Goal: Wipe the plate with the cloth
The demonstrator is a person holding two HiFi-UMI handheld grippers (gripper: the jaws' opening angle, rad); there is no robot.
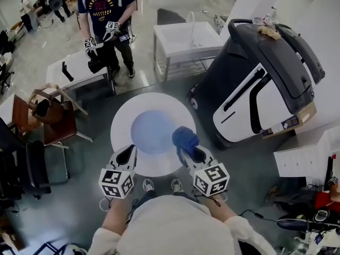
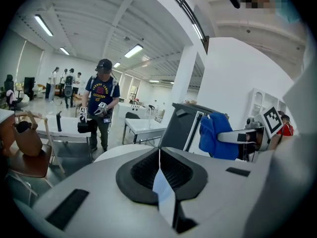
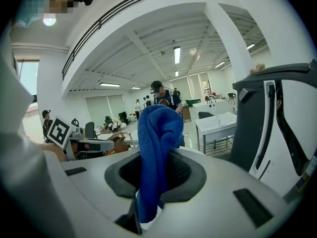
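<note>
Head view, mid-frame: seemingly poised to start wiping. Cloth (image 1: 185, 137) clamped in right gripper (image 1: 187, 151), by right edge of plate (image 1: 151, 132) on table (image 1: 123, 117). Left gripper (image 1: 126, 154) closed, empty. Next, likely: lower cloth, sweep across.

No legible text or signs.

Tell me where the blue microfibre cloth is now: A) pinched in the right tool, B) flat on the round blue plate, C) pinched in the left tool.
A: the blue microfibre cloth stands pinched in the right tool; the left tool is shut on nothing.
</note>
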